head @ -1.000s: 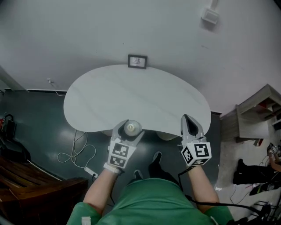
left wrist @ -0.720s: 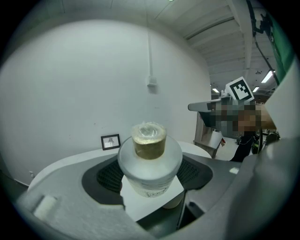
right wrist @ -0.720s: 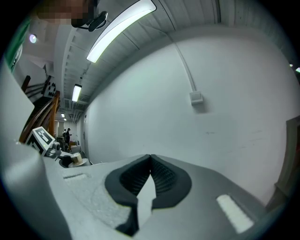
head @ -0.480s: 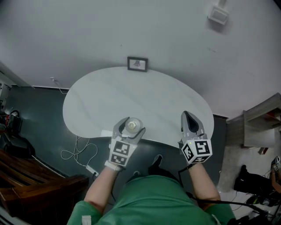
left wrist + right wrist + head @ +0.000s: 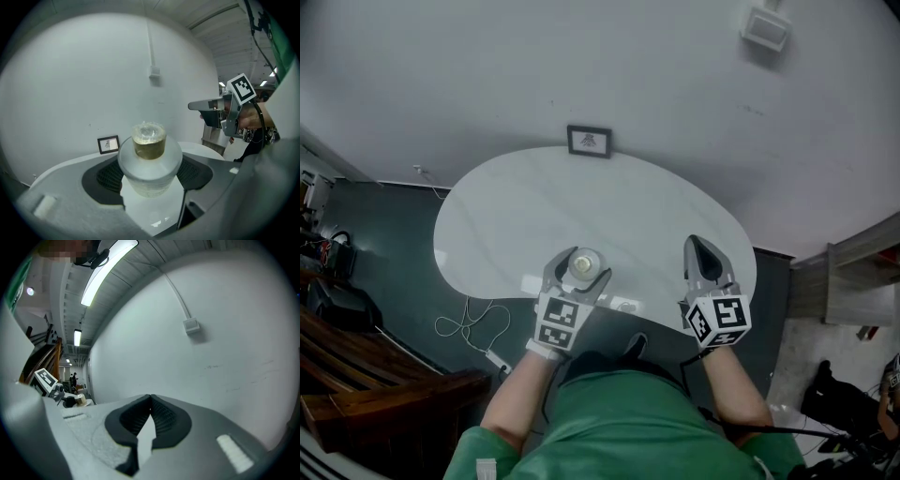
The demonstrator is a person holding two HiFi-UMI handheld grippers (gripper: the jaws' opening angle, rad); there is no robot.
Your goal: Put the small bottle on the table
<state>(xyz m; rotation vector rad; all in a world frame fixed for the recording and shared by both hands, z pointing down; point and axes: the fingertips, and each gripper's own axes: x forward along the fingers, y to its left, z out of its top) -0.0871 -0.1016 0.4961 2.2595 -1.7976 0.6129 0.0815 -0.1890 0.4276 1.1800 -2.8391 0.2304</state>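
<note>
Two grippers: left gripper (image 5: 579,272) pinches small frosted plastic bottle (image 5: 149,159) with tan cap over white kidney-shaped table (image 5: 581,202), near its front edge; right gripper (image 5: 703,258) pressed together, empty. Risk: released this close to the edge, bottle may tip off.

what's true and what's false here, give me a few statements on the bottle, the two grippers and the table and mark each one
1. The left gripper is shut on the small bottle. True.
2. The right gripper holds a second bottle. False: its jaws are together with nothing between them.
3. A small framed picture stands at the far edge of the table, by the wall. True.
4. The small bottle lies on its side. False: it is upright, cap up.
5. The table top is white with a rounded outline. True.
</note>
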